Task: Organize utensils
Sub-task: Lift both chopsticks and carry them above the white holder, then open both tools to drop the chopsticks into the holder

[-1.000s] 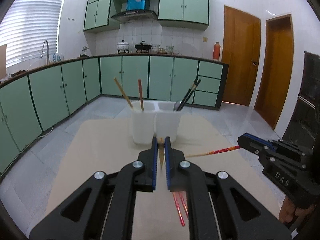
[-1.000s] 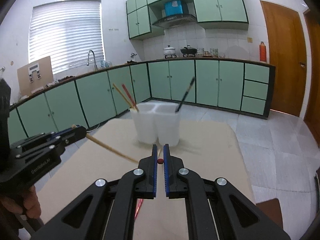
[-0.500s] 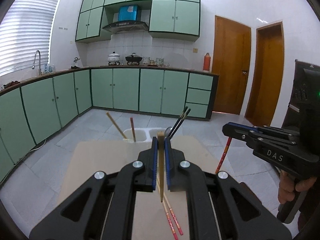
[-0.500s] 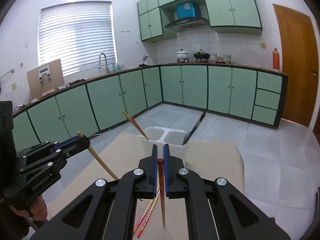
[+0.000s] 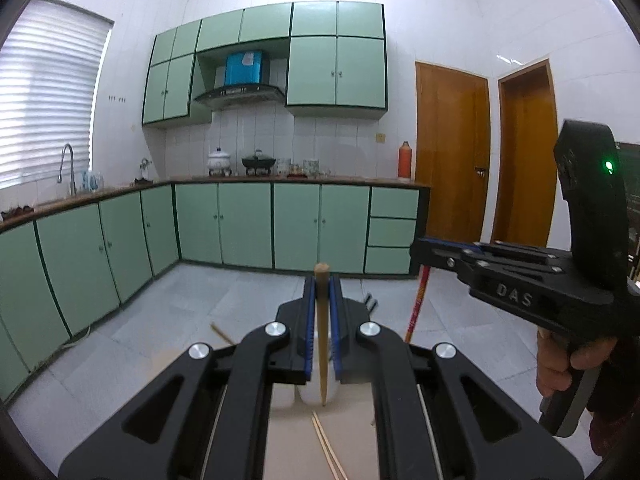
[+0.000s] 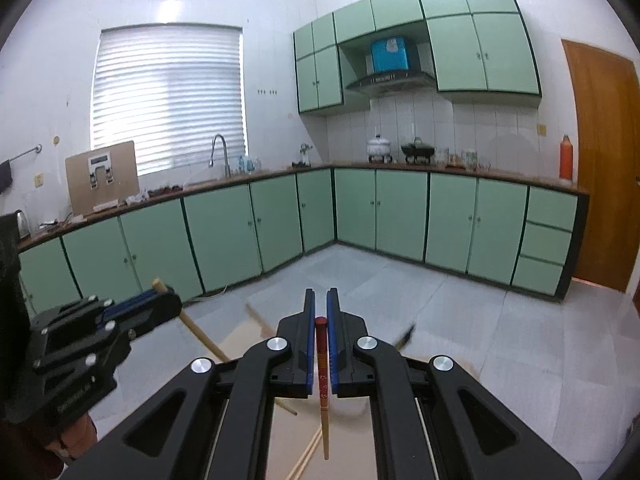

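My left tongs (image 5: pixel 321 300) are black with blue pads, and the chopstick (image 5: pixel 322 344) in them is plain tan wood. My right tongs (image 6: pixel 321 312) are the same black and blue; their chopstick (image 6: pixel 322 376) has a red top, pale speckles on the red, and a tan tip. The desk (image 5: pixel 352 428) is beige, the cabinets (image 6: pixel 400 212) mint green with dark trim, the doors (image 5: pixel 452 152) orange-brown.

two claws (image 5: pixel 321 280), four chopsticks (image 5: pixel 322 344)
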Demonstrator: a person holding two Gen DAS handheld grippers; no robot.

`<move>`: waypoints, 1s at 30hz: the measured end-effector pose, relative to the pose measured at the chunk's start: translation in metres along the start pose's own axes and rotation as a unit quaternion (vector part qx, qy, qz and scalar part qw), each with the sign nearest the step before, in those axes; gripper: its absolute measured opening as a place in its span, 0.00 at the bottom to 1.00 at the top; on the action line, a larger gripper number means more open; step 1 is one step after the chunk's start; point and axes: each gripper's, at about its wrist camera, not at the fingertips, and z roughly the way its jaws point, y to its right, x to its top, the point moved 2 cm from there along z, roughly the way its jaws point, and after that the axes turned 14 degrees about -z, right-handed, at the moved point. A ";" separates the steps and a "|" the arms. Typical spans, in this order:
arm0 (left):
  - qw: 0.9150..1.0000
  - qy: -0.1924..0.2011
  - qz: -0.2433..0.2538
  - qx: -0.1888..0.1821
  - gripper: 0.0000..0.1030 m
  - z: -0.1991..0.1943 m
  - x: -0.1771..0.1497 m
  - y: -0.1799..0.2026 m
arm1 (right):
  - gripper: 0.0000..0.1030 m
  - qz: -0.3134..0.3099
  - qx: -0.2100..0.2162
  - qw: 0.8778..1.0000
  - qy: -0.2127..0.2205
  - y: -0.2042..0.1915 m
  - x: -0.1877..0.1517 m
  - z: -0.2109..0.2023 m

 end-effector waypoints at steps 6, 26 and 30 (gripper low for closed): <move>1.000 0.007 0.006 0.015 0.06 0.035 0.029 -0.007 | 0.05 0.007 -0.015 1.000 0.024 0.030 0.031 0.042; 0.995 -0.078 -0.013 0.066 0.18 0.153 0.003 -0.069 | 0.15 -0.006 -0.014 0.999 -0.043 0.043 -0.019 0.152; 0.995 -0.062 -0.021 0.071 0.39 0.140 0.004 -0.075 | 0.34 -0.006 -0.034 0.999 -0.042 0.042 -0.028 0.138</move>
